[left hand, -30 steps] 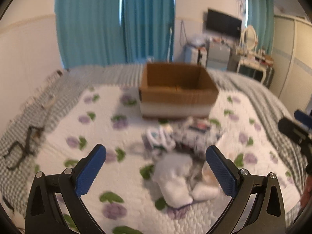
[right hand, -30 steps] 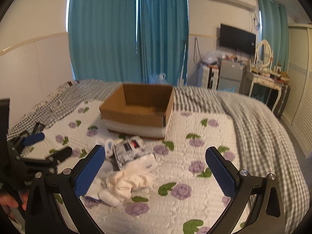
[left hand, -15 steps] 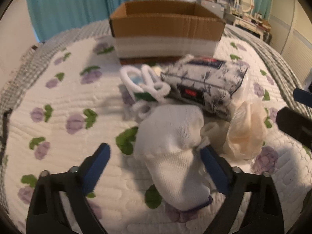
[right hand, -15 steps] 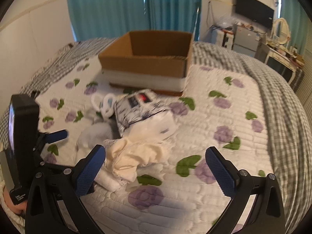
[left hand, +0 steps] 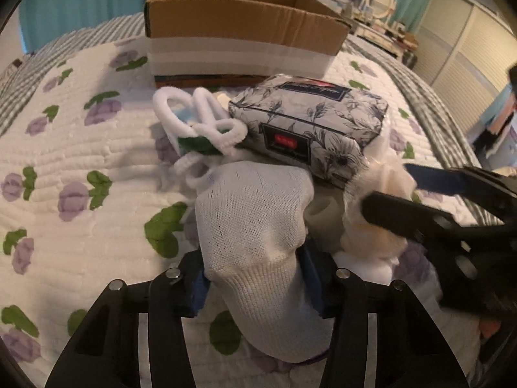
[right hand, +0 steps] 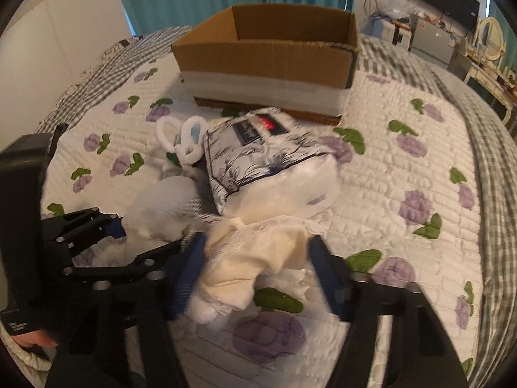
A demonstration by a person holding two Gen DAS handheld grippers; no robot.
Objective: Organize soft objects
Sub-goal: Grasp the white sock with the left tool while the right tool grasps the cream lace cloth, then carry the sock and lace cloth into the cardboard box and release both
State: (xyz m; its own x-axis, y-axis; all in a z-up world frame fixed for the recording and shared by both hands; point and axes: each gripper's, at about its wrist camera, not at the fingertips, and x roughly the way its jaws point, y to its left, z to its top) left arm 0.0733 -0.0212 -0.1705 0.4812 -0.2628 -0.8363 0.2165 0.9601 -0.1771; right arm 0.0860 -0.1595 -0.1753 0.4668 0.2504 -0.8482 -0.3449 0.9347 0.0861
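A white knitted sock (left hand: 255, 226) is seen nearest the brown cardboard box (left hand: 239, 29); beside the sock, a cream cloth (right hand: 258, 252). A grey flower-printed pack (left hand: 310, 126) is set against a white quilt (left hand: 80, 148) patterned with purple flowers and green leaves.

- The box (right hand: 268, 61) stands open-topped at the far side of the pile, nothing over its mouth.
- The pack (right hand: 268, 155) lies just in front of the box, blocking a low, straight path from the sock (left hand: 258, 242) and cloth (right hand: 255, 258).
- Bare quilt (right hand: 404, 194) right of the box gives open room.
- The left gripper (right hand: 145, 236) and right gripper (right hand: 258, 271) crowd together before the pack.
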